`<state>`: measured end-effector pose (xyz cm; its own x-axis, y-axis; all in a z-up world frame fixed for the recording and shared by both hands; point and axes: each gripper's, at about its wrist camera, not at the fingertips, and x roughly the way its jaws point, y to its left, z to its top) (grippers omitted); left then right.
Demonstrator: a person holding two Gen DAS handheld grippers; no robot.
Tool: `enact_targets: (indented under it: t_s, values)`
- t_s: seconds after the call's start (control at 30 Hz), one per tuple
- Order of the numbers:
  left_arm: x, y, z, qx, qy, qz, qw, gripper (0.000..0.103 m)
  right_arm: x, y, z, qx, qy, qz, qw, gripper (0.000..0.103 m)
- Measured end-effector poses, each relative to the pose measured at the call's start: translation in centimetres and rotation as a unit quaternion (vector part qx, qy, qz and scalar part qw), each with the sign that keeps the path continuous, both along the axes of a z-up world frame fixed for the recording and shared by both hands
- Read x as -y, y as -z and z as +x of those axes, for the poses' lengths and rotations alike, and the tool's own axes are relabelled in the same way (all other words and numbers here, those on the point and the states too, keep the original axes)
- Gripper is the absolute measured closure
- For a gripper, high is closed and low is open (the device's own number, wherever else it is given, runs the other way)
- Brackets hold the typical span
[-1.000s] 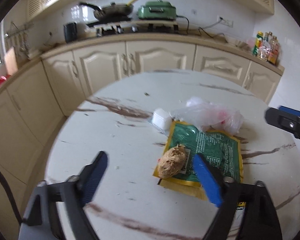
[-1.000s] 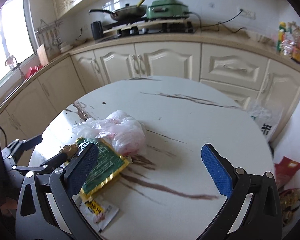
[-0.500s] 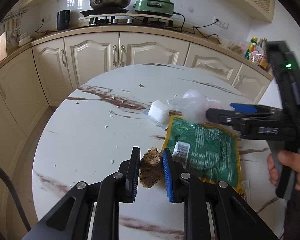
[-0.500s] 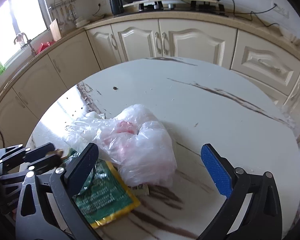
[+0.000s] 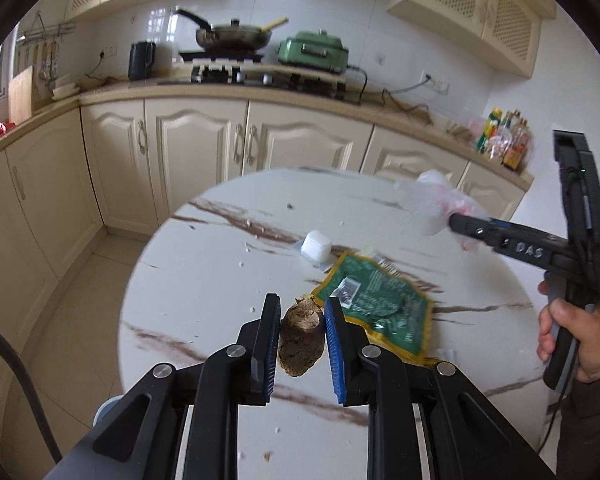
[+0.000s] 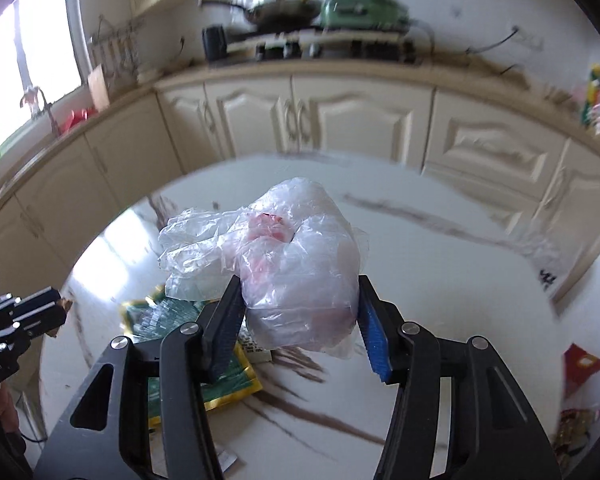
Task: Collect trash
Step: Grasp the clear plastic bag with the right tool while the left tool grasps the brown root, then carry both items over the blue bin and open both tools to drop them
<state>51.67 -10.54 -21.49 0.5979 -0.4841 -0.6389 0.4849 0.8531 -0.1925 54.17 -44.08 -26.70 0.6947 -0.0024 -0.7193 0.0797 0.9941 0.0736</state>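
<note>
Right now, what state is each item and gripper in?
Left gripper: shut on the brown lumpy scrap.
Right gripper: shut on the crumpled clear plastic bag, lifted.
Green-and-gold foil packet: flat on the round marble table.
Small white tub: resting on the table.

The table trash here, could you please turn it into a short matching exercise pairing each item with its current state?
Items:
1. brown lump
2. clear plastic bag
3. green packet
4. white cup

States:
a. lying flat on the table
b. clamped in the left gripper
c. standing on the table, untouched
d. clamped in the right gripper

Pairs: 1-b, 2-d, 3-a, 4-c
</note>
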Motion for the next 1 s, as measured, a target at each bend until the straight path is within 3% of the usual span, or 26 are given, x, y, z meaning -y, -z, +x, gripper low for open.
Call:
enact_targets:
  t_s: [0.23,0.33,0.53,0.73,0.9,1.0]
  values:
    - [-4.6,-3.8,-5.6,0.039,-0.013,-0.032,0.9987,0.085,-4.3,-7.0,-4.3,0.06,-0.018,-0.007,0.998,0.051]
    - [-7.9,-5.0,-8.4,0.058,-0.029,-0.037,0.9972,0.085,-8.6,-9.2,-5.6,0.079,-0.057,-0.002,0.995,0.051]
    - [-15.2,-5.4,-12.5,0.069,-0.079,-0.038,0.9938,0.085,-19.3,-10.2,-6.1,0.086,-0.151,0.013,0.985,0.05]
    - [-22.8,-3.3,-13.0,0.051,-0.173,-0.02,0.9834,0.085,-32.0,-6.5,-4.4,0.058,-0.243,0.038,0.968,0.049]
    - [-28.8,1.1,-11.7,0.006,-0.242,-0.006,0.9703,0.085,-40.0,0.0,-2.1,0.009,-0.282,0.036,0.959,0.049]
    - [-31.2,4.8,-10.5,-0.036,-0.268,-0.002,0.9626,0.085,-42.5,4.6,0.1,-0.03,-0.282,0.035,0.958,0.048]
